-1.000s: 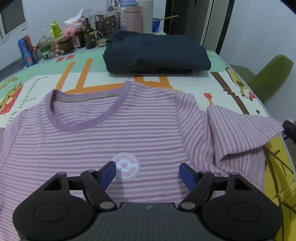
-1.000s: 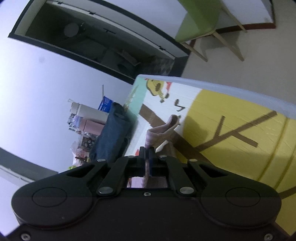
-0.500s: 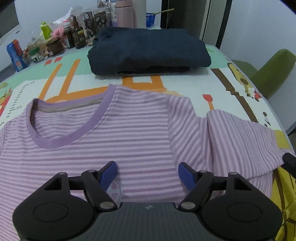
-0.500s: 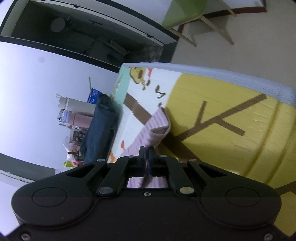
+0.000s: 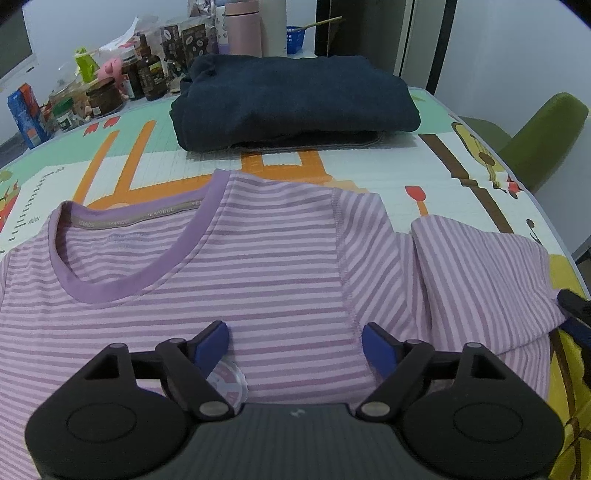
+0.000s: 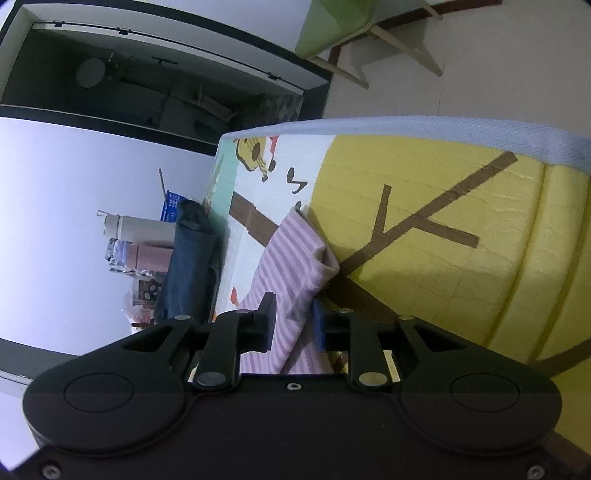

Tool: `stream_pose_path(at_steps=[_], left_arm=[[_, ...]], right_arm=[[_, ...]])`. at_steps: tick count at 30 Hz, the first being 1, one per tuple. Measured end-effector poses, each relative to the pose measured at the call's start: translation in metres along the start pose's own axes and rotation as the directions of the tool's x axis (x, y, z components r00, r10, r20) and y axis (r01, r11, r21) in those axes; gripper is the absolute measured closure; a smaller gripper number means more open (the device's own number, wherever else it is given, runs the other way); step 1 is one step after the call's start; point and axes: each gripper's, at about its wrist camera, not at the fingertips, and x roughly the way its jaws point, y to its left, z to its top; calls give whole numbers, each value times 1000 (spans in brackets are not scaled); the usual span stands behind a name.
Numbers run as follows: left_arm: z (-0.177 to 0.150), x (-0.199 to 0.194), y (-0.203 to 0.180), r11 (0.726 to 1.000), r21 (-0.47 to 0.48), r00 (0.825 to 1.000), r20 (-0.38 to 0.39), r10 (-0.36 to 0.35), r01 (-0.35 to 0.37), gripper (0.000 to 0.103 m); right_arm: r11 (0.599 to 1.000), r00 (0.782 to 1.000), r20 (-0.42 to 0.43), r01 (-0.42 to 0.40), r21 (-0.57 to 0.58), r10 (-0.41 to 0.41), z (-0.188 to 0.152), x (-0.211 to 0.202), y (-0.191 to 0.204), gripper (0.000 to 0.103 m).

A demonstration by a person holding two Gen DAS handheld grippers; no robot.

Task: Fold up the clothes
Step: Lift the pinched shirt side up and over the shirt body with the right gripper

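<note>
Now, left gripper [image 5: 295, 341]: jaws opening wide over the striped T-shirt [image 5: 258, 266], holding nothing.
Right gripper [image 6: 291, 321]: jaws opening, sleeve [image 6: 295, 258] between them, seemingly loose.

Looking like a home room: kids' cartoon play mat [image 5: 155, 155] covering the table, jars and bottles [image 5: 110, 92] crowding the far edge beside thermos flasks [image 5: 243, 26], green chair [image 5: 543, 136] sitting alongside, dark doorway [image 6: 147, 81] opening behind.
</note>
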Motion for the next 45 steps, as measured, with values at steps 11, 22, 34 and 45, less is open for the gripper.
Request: stream_pose_path(at_steps=[11,22,34,45], left_arm=[[-6,-19,22,975,-29,975,45,-219,220,57],[-11,-4,40,927,-94,932,13,-362,362,76],[-15,-3,50,921,-124,929,19,-369,368,86],[-26,-15,78,923,-171,937,14,-348,345,86]], right_arm=[[996,996,81,-18,-91,26,4,-13,33,99],[979,992,84,-82,-189,99,14,-26,72,99],[933,988,-29,-155,-326,154,-11,-14,133,99],[874,965,-167,-256,-414,204,-64,6,195,99]])
